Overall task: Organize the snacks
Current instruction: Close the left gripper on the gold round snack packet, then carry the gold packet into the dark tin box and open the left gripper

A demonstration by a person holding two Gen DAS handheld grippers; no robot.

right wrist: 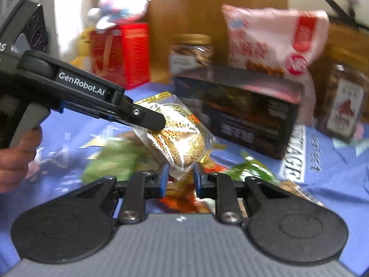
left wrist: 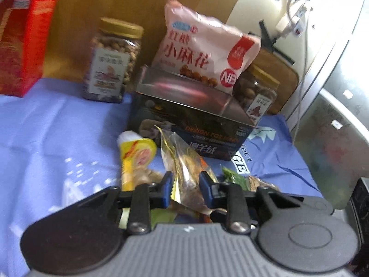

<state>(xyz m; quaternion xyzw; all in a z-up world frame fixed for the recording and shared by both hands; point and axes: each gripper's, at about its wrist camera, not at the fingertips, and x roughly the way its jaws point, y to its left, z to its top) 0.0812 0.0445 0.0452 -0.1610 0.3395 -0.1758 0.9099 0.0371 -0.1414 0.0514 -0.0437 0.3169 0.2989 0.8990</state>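
Note:
My left gripper (left wrist: 185,190) is shut on a clear gold-edged snack packet (left wrist: 182,166) with a round sesame cake inside, held above the blue cloth. The same packet (right wrist: 178,136) shows in the right wrist view, with the left gripper's fingers (right wrist: 150,117) clamped on its upper left. My right gripper (right wrist: 178,177) has its jaws apart around the packet's lower corner, close to it; I cannot tell if they touch. An open dark box (left wrist: 191,124) holds a pink snack bag (left wrist: 203,53).
A yellow tube snack (left wrist: 136,157) and green packets (right wrist: 115,159) lie on the blue cloth (left wrist: 57,138). Two nut jars (left wrist: 113,62) (right wrist: 343,101) and a red box (left wrist: 23,43) stand by the wooden wall. A plush toy (right wrist: 124,7) sits on the red box.

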